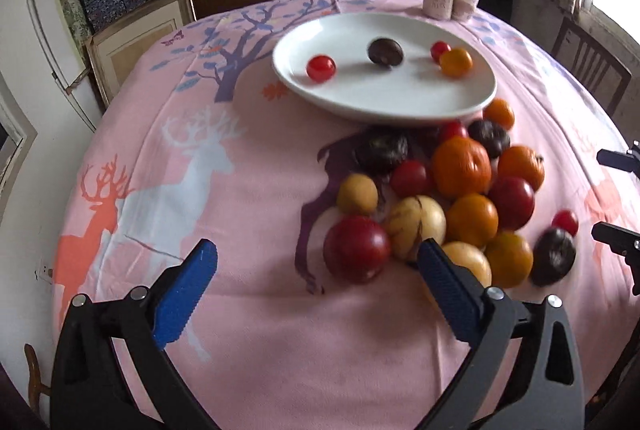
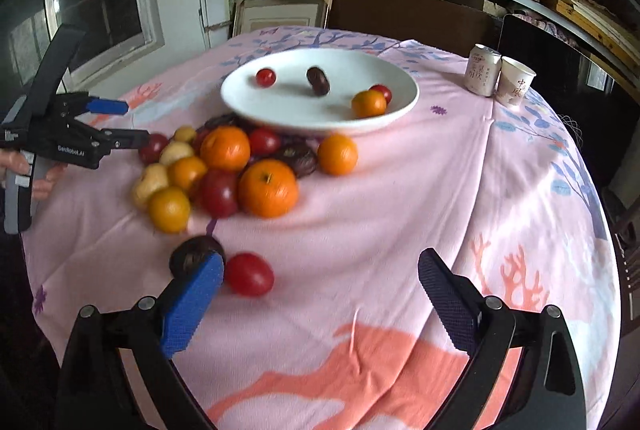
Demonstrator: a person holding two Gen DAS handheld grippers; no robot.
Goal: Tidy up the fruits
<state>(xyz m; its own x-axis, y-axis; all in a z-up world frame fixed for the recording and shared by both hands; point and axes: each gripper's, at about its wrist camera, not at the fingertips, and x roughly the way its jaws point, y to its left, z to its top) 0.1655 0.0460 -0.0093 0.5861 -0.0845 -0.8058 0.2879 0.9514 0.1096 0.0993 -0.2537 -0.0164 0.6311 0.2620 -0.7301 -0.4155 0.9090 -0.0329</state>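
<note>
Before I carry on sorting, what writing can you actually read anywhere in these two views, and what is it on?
"GenRobot.AI": white print on the black body of the left gripper, seen from the right wrist; first letters slightly soft.
Can: reddish vertical characters, too blurred to read.
Paper cup: large reddish characters, too blurred to read.
Nothing else bears writing.

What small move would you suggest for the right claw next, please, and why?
Probably ease the open, empty right claw forward and left around the small red fruit lying loose just ahead, apart from the pile; the plate has room.
</note>
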